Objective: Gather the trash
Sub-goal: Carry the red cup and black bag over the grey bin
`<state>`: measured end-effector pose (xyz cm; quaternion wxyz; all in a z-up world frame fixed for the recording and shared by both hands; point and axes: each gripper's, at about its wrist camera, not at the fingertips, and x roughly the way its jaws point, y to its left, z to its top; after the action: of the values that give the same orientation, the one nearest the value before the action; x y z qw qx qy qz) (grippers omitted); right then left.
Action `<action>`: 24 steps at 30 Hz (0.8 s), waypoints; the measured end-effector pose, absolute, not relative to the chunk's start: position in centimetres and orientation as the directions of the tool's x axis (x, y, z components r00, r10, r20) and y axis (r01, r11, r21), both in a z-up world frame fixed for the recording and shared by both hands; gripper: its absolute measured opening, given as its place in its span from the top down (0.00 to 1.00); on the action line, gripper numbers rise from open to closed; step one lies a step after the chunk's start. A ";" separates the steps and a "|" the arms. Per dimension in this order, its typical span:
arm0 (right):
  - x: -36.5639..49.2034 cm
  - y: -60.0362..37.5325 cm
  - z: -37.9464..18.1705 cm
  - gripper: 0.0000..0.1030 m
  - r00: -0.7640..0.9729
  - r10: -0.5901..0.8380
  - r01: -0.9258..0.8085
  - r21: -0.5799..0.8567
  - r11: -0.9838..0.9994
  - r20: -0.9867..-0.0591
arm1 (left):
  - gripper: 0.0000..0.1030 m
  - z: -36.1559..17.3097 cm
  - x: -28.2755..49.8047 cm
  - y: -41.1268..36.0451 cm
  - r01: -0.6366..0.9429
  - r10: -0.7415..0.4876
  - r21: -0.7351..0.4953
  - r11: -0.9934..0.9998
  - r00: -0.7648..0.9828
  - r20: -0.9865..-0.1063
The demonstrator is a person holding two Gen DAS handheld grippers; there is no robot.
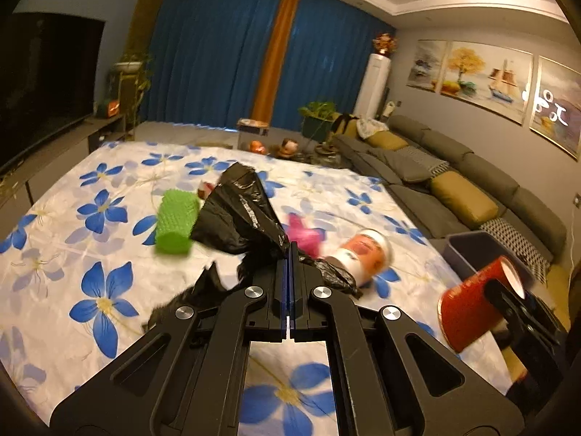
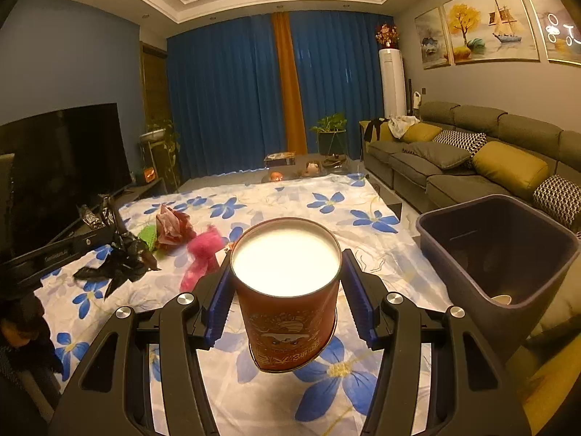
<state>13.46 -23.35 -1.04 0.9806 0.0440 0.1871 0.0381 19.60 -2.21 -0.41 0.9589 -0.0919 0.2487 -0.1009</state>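
Red cup [image 2: 287, 290] clamped in the right gripper [image 2: 287, 292] over the blue-flower sheet [image 2: 326, 196], dark bin [image 2: 501, 250] just to its right w/ a small cup [image 2: 503, 298] inside, left gripper [image 1: 290, 250] pinched tight on a black bag [image 1: 236, 214].

A surface [image 1: 90, 218] draped in a white cloth with blue flowers carries a green textured roll [image 1: 176, 222], pink crumpled wrapper [image 1: 303, 234] and toppled paper cup [image 1: 365, 256].
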 end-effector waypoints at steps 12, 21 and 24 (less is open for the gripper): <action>10.1 -25.6 0.7 0.46 0.947 0.022 0.006 0.087 0.996 -0.322 | 1.00 1.1 17.1 -8.1 0.305 -0.359 -0.192 0.933 0.832 -0.424; 10.1 -28.6 1.5 0.46 0.953 -0.035 0.064 0.087 0.994 -0.300 | 1.00 2.1 17.5 -14.6 0.426 -0.449 -0.152 0.892 0.791 -0.415; 10.5 -30.2 2.0 0.46 0.955 -0.069 0.098 0.088 0.991 -0.289 | 1.00 2.5 17.9 -16.4 0.460 -0.474 -0.141 0.877 0.780 -0.409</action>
<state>10.45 -30.21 1.96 0.9874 0.0507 0.1440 -0.0423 17.86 -16.43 2.46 0.9432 -0.0166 0.2209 -0.2475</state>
